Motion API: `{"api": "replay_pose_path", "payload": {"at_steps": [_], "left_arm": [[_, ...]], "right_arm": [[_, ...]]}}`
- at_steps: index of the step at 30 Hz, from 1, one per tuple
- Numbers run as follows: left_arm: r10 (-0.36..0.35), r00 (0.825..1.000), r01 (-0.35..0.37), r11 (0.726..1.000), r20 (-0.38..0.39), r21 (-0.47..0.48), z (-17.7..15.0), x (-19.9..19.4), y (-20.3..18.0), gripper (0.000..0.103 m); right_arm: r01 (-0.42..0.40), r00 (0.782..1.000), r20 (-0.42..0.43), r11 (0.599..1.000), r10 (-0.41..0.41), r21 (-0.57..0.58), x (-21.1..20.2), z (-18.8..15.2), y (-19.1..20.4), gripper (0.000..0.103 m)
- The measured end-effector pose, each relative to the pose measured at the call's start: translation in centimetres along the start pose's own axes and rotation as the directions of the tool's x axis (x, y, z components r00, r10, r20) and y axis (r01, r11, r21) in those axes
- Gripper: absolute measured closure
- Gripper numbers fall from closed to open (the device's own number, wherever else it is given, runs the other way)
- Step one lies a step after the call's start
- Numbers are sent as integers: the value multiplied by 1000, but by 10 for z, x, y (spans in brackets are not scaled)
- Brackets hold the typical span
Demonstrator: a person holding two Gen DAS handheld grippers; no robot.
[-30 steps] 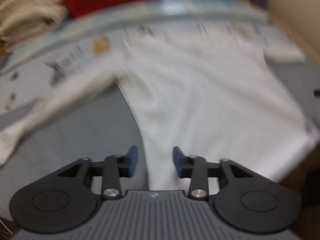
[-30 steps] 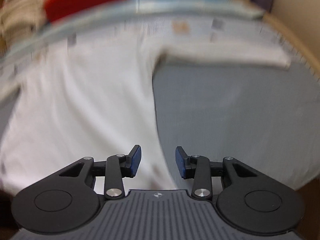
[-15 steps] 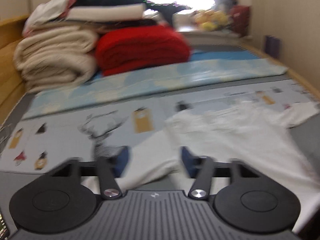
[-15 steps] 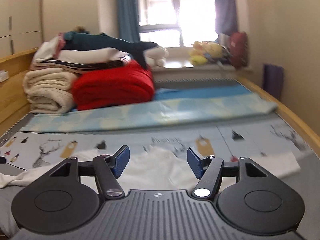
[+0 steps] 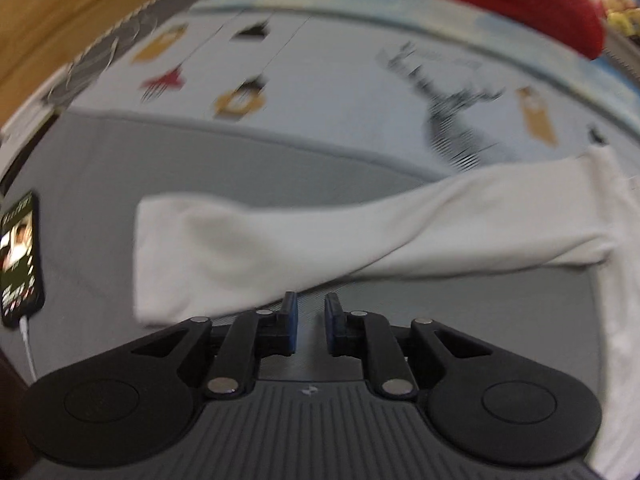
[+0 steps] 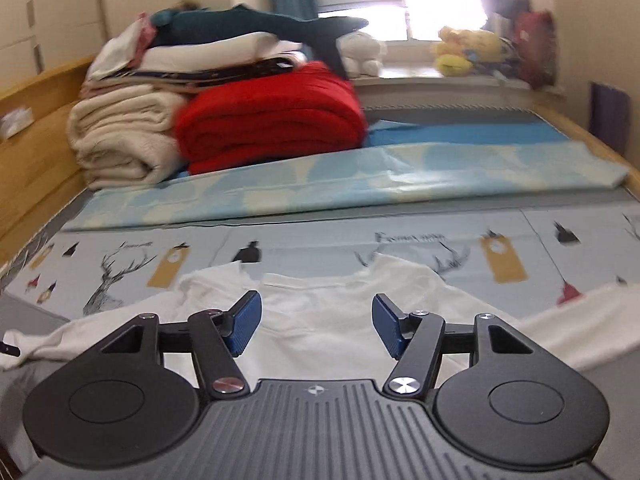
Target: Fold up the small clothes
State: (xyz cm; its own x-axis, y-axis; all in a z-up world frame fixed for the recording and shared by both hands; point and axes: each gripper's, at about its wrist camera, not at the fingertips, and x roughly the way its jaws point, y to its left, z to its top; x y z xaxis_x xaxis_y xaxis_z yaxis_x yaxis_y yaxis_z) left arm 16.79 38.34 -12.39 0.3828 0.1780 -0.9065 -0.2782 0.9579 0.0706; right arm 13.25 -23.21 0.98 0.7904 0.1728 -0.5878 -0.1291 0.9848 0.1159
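A white long-sleeved shirt lies flat on the grey bed, collar toward the far end. Its left sleeve stretches out to the side, cuff end at the left of the left wrist view. My left gripper hovers just short of the sleeve's near edge; its jaws are closing, a narrow gap remains and nothing is between them. My right gripper stands open above the shirt's chest, its blue pads wide apart and clear of the cloth.
A phone on a white cable lies at the bed's left edge. A printed mat and a light blue sheet lie beyond the shirt. Folded red and cream blankets are stacked at the far left by the wooden frame.
The left gripper swept left from the shirt's body to the sleeve, tilted down and narrowed its jaws. The right gripper rose, looked up along the bed and widened its jaws.
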Motion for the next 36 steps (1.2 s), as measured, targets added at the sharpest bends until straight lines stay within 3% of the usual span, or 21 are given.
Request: {"api": "replay_pose_path", "payload": {"at_steps": [3,7,9,11,12,14,17,20,22,25,29,32,33,35,36], "left_arm": [[35,997,-35,999,-70,4,-10,27,20,84],[72,997,-71,997,-16,20,-1,32,27,85],[156,982,-154,988,108,-30,18,19,35,93],[189,938,-144,975,292,-170,41,-8,55,93],[203,920,-124,962,335,-243,50,-18,65,93],[204,915,-96,948,348,-304,56,-25,73,91],[179,955,-105,950,236,-294,54,-12,73,91],[182,963,-121,951,198,-283,49,-6,76,86],[178,969,-120,944,170,-307,42,-6,85,74],[111,992,-82,923,58,-376,26,-2,102,68],[49,998,-58,931,-34,-360,11,-1,110,68],[-32,989,-9,961,-144,-278,3,16,96,68],[-27,985,-12,974,-167,-227,2,24,85,68],[6,990,-27,988,-140,-151,8,31,70,72],[25,997,-34,989,-69,-144,15,28,67,78]], "right_arm": [[-10,1000,-8,1000,10,-18,12,5,10,40],[-26,999,-37,999,26,-21,25,9,18,40],[-33,999,-42,999,32,-30,29,9,22,40],[-41,998,-42,999,39,-36,31,10,26,40],[-40,998,-43,998,38,-44,32,9,28,40],[-34,999,-45,997,31,-66,34,8,31,40],[-20,998,-61,996,15,-82,40,3,30,39],[-9,997,-79,996,2,-90,46,2,27,39],[-8,997,-76,997,1,-81,47,3,25,39],[-16,997,-75,998,12,-61,48,6,23,39],[-34,996,-79,995,26,-97,48,4,27,39],[-39,996,-83,994,31,-99,49,4,27,39],[-37,996,-84,995,29,-97,49,5,27,39],[-34,996,-83,995,27,-91,50,5,26,39],[-34,996,-82,996,27,-88,50,5,26,39]]}}
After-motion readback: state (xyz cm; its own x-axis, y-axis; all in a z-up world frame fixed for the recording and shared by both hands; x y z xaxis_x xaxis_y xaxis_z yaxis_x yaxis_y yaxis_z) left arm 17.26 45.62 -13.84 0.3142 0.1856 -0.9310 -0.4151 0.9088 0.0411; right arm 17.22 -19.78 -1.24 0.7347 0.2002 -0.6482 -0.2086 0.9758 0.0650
